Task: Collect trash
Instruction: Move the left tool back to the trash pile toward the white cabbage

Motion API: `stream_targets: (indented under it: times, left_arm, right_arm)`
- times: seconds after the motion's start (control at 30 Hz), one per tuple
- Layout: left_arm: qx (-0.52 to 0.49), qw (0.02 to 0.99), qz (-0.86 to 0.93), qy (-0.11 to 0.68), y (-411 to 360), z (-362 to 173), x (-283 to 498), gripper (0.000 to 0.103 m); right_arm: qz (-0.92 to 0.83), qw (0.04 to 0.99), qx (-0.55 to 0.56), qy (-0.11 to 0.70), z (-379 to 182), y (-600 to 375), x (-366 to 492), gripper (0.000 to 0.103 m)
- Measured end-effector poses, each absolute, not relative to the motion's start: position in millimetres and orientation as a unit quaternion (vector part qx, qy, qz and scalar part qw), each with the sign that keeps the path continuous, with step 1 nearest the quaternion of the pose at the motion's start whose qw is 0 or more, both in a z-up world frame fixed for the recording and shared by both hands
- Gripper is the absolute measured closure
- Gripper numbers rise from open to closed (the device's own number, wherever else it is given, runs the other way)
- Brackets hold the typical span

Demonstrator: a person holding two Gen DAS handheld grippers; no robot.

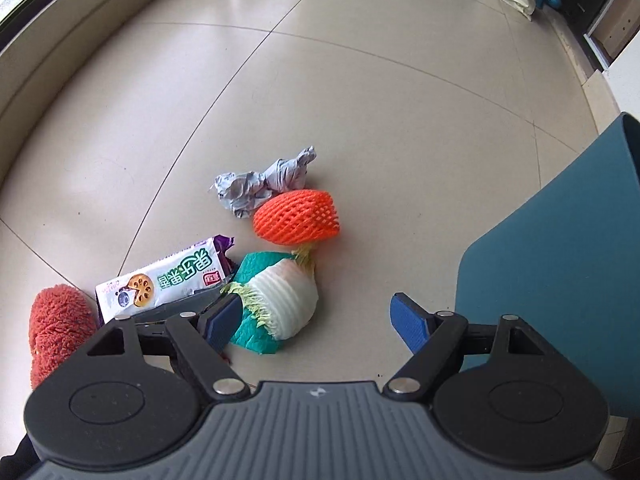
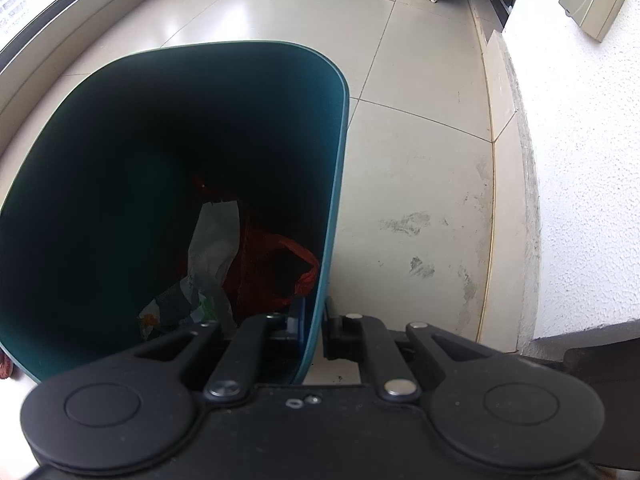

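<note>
left gripper (image 1: 320,320) jaws wide, nothing held, above floor trash (white-green foam net (image 1: 280,300) nearest) | right gripper (image 2: 314,328) clamped on teal bin (image 2: 338,152) wall | bin beside the trash

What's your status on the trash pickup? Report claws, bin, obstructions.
Left claw open, empty, above floor litter. Right claw shut on teal bin wall. Snack wrapper, orange foam net, crumpled paper uncollected. Nothing blocking.

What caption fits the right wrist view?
Right tongs clamp the teal plastic bin's rim; red bag inside.
</note>
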State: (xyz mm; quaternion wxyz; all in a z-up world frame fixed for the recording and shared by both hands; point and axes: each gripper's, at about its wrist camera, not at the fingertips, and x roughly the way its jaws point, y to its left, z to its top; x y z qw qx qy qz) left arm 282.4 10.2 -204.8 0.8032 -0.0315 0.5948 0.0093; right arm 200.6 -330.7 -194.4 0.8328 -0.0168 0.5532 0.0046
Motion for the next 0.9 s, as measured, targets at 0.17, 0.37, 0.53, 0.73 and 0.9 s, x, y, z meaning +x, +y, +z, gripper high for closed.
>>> stream_targets:
  times: [0.17, 0.37, 0.53, 0.73, 0.9]
  left_arm:
    - [-0.047, 0.765, 0.038, 0.641, 22.3, -270.8, 290.0, 0.022]
    - [-0.055, 0.738, 0.069, 0.669, 24.6, -319.8, 303.8, 0.022]
    - [-0.049, 0.721, 0.107, 0.683, 23.9, -346.1, 320.5, 0.022]
    - [-0.054, 0.712, 0.132, 0.687, 26.6, -364.0, 332.4, 0.022]
    - [-0.055, 0.718, 0.131, 0.681, 31.2, -360.8, 329.5, 0.033]
  right_arm:
    - [0.004, 0.831, -0.027, 0.556, -198.7, -326.9, 200.8, 0.095]
    - [0.005, 0.828, -0.027, 0.56, -202.2, -325.2, 201.6, 0.095]
    - [0.01, 0.821, -0.024, 0.571, -208.5, -327.7, 205.1, 0.095]
    - [0.011, 0.817, -0.021, 0.577, -212.7, -327.8, 208.4, 0.095]
    - [0.008, 0.815, -0.027, 0.578, -215.4, -324.9, 210.0, 0.095]
